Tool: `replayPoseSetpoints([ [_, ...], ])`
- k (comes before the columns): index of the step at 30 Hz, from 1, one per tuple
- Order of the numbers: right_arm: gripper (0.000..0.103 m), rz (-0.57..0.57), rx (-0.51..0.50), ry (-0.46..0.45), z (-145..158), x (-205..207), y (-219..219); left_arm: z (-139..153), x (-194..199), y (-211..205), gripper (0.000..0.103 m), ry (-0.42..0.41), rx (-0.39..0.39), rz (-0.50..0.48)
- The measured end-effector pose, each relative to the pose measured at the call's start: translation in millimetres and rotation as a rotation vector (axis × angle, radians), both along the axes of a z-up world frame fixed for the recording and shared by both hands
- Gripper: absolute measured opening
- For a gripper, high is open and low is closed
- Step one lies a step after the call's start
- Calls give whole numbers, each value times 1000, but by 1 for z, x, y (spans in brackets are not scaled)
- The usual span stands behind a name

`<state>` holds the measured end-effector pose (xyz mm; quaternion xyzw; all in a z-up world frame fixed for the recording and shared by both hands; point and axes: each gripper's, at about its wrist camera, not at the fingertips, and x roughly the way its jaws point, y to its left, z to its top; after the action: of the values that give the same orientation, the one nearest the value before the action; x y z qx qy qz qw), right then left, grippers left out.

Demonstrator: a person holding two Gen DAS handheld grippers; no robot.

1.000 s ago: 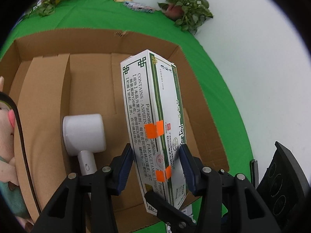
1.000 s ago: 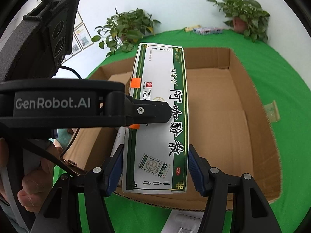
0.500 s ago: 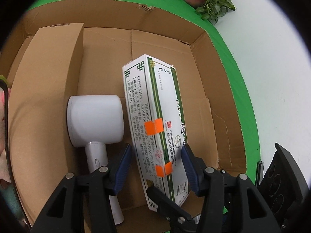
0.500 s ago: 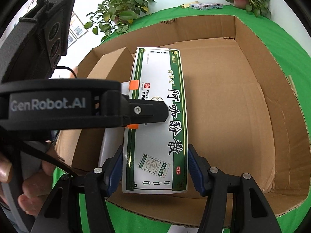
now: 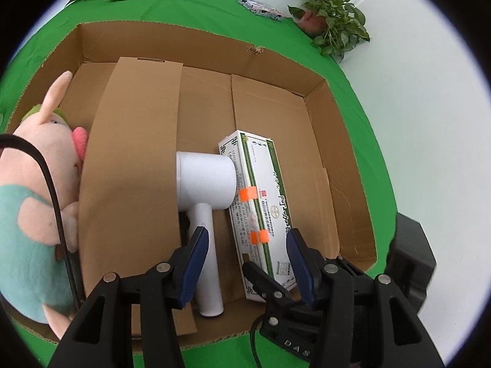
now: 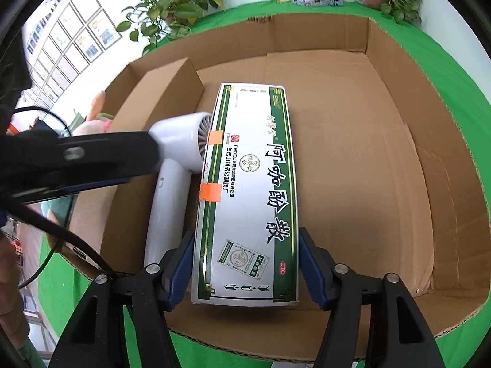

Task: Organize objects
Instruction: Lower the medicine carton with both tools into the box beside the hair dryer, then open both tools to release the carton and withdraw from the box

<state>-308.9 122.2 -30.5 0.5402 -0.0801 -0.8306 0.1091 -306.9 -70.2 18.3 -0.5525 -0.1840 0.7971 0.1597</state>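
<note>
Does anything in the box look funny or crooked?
A little. The green-and-white medicine carton lies pressed against the white hair dryer. The pink plush pig slumps by the brown cardboard box wall. Nothing looks spilled or broken.

I'm working in what is looking like an office or lab: a green cloth (image 6: pixel 442 70) covering the table, framed certificates (image 6: pixel 67 40) lining the wall, potted plants (image 6: pixel 181 3) standing behind.

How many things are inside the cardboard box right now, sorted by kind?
Medicine box: 1
Hair dryer: 1
Plush toy: 1
Cardboard divider: 1
Total: 4
</note>
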Motion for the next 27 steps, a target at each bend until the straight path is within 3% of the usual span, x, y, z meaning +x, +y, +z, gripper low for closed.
replayPoseSetpoints([
  [5, 72, 0, 35, 4, 8, 4, -2, 3, 18, -11, 52, 27, -2, -7],
  [13, 63, 26, 41, 12, 9, 4, -4, 14, 34, -23, 52, 67, 6, 10],
  [23, 65, 0, -38, -37, 3, -8, 3, 20, 44, -22, 52, 85, 2, 14],
  [27, 75, -9, -17, -25, 5, -5, 2, 24, 50, -17, 52, 134, -25, 21],
])
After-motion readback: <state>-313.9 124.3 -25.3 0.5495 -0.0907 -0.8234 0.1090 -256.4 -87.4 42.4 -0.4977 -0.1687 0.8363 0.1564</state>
